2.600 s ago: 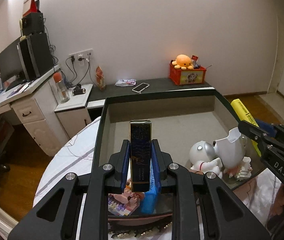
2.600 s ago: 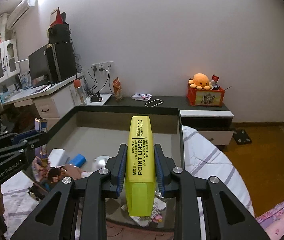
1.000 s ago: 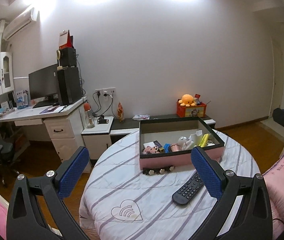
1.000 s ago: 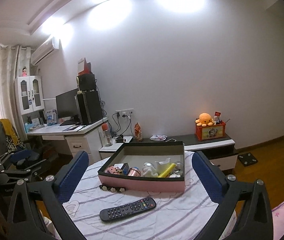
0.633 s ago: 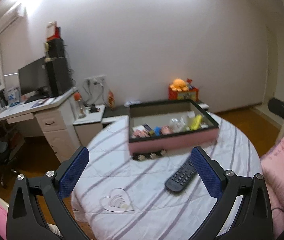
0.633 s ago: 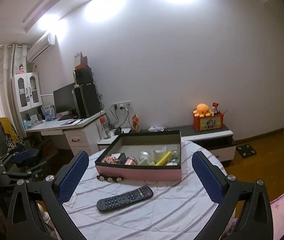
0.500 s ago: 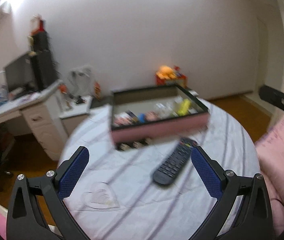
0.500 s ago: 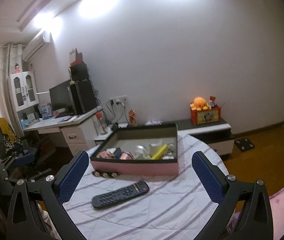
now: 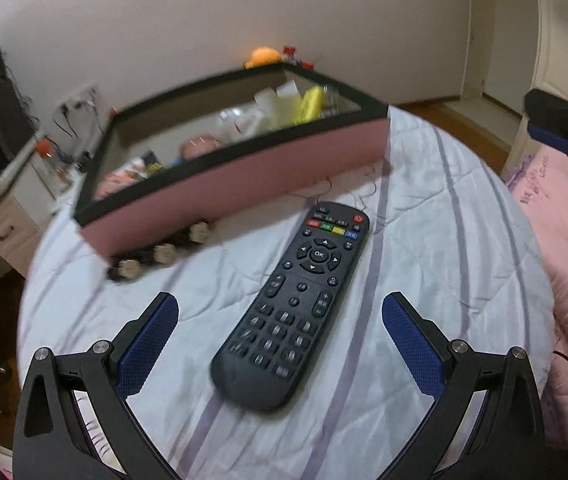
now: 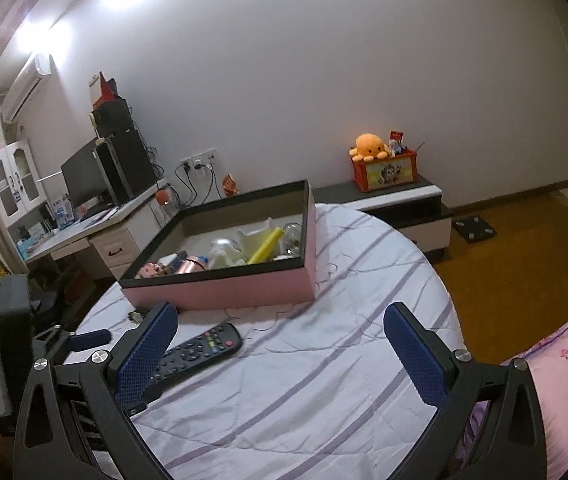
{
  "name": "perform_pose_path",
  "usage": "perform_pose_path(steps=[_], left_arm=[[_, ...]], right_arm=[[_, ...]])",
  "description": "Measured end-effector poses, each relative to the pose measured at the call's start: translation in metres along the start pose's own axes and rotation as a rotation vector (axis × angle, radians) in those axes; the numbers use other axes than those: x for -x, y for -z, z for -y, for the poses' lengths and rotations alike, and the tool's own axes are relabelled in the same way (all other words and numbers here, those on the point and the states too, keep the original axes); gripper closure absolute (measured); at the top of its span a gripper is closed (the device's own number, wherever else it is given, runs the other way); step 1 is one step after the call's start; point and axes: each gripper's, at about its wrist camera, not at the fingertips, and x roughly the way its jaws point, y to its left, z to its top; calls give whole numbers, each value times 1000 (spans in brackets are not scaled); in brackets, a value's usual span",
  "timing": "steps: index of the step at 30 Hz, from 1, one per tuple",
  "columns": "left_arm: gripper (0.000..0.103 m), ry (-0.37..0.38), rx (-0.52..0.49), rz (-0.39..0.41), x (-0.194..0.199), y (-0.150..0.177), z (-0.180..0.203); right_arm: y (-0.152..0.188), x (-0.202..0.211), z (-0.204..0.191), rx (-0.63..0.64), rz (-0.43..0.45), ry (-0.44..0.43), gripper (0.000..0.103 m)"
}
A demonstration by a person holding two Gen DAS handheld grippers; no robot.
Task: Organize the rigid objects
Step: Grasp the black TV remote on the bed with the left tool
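A black remote control [image 9: 298, 304] lies on the striped white cloth, its near end between my left gripper's wide-apart fingers. My left gripper [image 9: 279, 338] is open and just above it. Behind the remote stands a pink box with a black rim [image 9: 243, 172] holding a yellow highlighter [image 9: 310, 104] and several small toys. In the right wrist view the same remote [image 10: 199, 350] lies left of centre before the pink box [image 10: 219, 290]. My right gripper [image 10: 279, 344] is open and holds nothing, above the cloth.
A dark string of beads [image 9: 151, 258] lies by the box's front left corner. The round table [image 10: 364, 320] drops off to a wooden floor on the right. A desk with a monitor [image 10: 87, 176] stands at the back left, a low cabinet with an orange plush [image 10: 368, 146] behind.
Both grippers let go of a dark stick and the yellow highlighter, which now lie in the box, and pulled back. The left gripper has since dropped close over the remote.
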Motion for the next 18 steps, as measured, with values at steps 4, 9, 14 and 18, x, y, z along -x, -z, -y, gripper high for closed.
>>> perform_pose_path(steps=[4, 9, 14, 18], left_arm=[[3, 39, 25, -70, -20, 0, -3], [31, 63, 102, -81, -25, -1, -12], [58, 13, 157, -78, -16, 5, -18], [59, -44, 200, -90, -1, 18, -25]], right_arm=[[-1, -8, 10, -13, -15, 2, 0], [-1, -17, 17, -31, -38, -5, 0], [2, -17, 16, -27, -51, -11, 0], [4, -18, 10, -24, -63, -22, 0]])
